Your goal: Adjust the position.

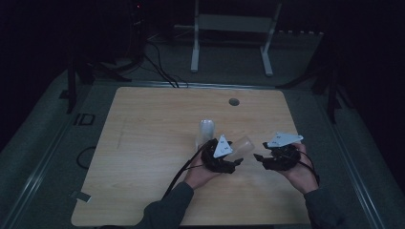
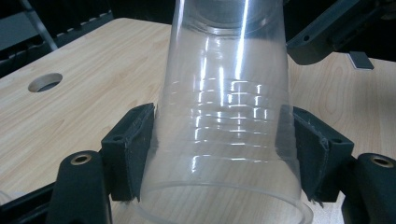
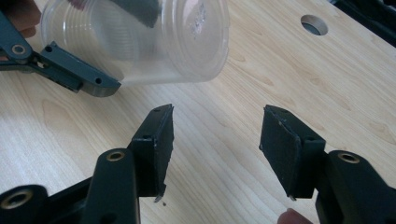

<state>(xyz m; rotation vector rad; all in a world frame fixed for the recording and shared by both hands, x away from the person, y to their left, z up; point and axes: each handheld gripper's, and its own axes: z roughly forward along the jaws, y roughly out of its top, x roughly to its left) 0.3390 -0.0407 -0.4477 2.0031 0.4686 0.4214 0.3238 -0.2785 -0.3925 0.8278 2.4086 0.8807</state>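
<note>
- Clear plastic cup (image 2: 224, 126) sits between the pads of our left gripper (image 1: 220, 160), clamped on both sides just above its wide rim, held off the wooden table (image 1: 143, 143).
- Its long axis lies nearly flat, running from the left gripper toward our right gripper (image 3: 215, 144), closed base leading; in the right gripper view the base faces that gripper, up and to the left of its jaws.
- Our right gripper's jaws stand spread with nothing between them, near the cup but apart from it.
- We judge a hand-over turns on that line: the right jaws must shift toward the base and straddle it.
- A second clear cup (image 1: 206, 131) stands upright just behind the left gripper.
</note>
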